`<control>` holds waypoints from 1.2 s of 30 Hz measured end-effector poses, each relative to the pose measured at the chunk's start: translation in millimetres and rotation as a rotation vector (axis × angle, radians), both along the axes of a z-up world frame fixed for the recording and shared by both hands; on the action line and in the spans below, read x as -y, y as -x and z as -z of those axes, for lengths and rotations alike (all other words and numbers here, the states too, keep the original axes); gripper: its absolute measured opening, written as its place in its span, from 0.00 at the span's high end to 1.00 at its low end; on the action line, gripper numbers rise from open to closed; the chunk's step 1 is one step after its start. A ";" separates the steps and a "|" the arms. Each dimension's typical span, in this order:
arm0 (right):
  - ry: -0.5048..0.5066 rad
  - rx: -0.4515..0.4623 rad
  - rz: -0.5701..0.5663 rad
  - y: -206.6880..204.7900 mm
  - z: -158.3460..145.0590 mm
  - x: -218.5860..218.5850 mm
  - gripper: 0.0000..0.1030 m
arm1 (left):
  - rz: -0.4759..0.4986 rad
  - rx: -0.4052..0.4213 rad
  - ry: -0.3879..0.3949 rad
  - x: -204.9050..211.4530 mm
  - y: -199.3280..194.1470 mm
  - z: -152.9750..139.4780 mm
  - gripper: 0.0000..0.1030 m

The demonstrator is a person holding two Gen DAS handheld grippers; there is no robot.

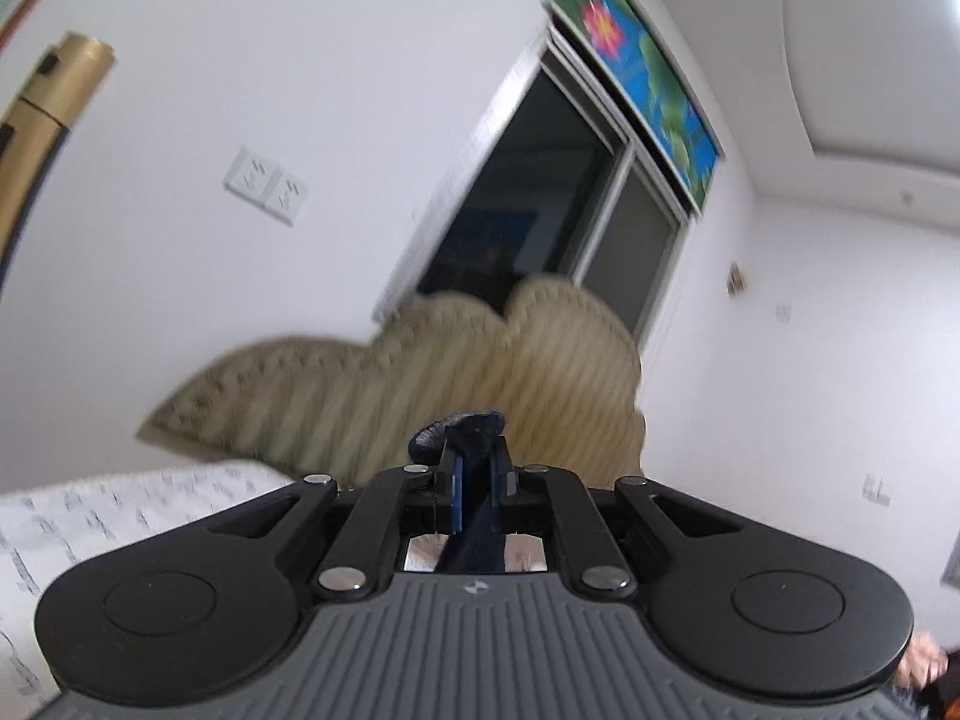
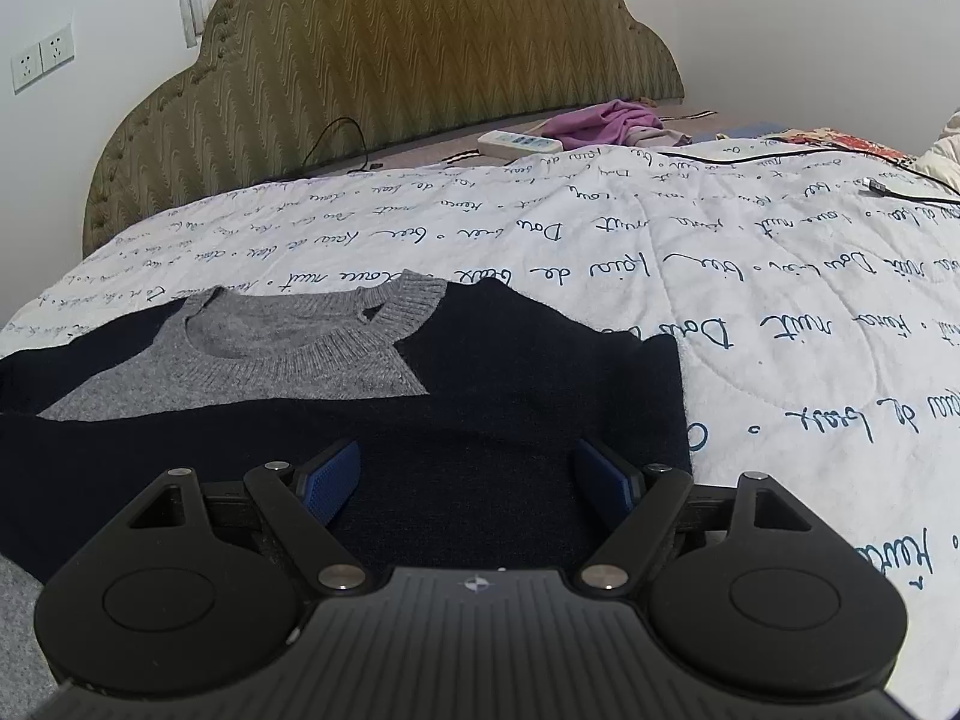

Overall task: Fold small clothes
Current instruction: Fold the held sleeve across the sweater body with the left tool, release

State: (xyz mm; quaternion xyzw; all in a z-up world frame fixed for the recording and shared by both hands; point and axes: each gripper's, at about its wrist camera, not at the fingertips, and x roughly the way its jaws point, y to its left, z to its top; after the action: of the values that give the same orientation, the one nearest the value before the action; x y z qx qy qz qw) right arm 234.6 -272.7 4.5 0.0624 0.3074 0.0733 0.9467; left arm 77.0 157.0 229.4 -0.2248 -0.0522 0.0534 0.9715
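Navy and grey knit sweater [image 2: 372, 396] lies flat on the near left part of a bed, its grey ribbed collar toward the headboard [image 2: 384, 60]. It rests on a white quilt [image 2: 750, 276] printed with dark blue handwriting.

The right tool [image 2: 468, 483] hovers just above the sweater's near navy edge, tilted downward. Its blue pads [image 2: 333, 480] stand wide apart and nothing is pinched between them.

The left tool [image 1: 474, 480] points level at the wall, raised clear of the bed. Its jaws are pressed together on a strip of dark navy cloth [image 1: 465, 432], which bunches up past the tips and runs back between the pads.

Farther off in the right view, a purple garment [image 2: 600, 120] lies crumpled beside a white power strip [image 2: 519, 144] at the foot of the olive padded headboard. A black cable [image 2: 840, 171] trails across the far right of the quilt. Wall sockets [image 2: 42, 60] sit on the white wall to the left.

In the blurred left view, a dark window [image 1: 540, 192] with a flowered blind [image 1: 636, 72] rolled above it stands behind the headboard.
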 end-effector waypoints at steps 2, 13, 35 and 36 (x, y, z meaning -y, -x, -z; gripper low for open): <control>-0.011 0.001 -0.002 0.2 0.1 1.2 0.21 | -0.036 0.043 0.003 -7.1 13.5 -16.5 0.92; -0.022 0.002 -0.004 0.4 0.5 1.8 0.20 | -0.153 0.096 -0.029 -2.1 39.8 -32.9 0.92; -0.150 0.008 0.004 1.8 1.0 17.6 0.20 | 0.494 -0.395 -0.672 244.7 -30.0 181.5 0.92; -0.142 0.002 0.000 1.5 -1.2 16.6 0.19 | 0.484 -0.395 -0.693 243.8 -31.4 184.3 0.92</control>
State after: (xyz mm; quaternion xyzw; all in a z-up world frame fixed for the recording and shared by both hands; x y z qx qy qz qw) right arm 233.1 -289.4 5.8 0.1292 0.3006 0.0947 0.9402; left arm 108.5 -86.7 45.2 0.1216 0.1728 -0.1537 0.9652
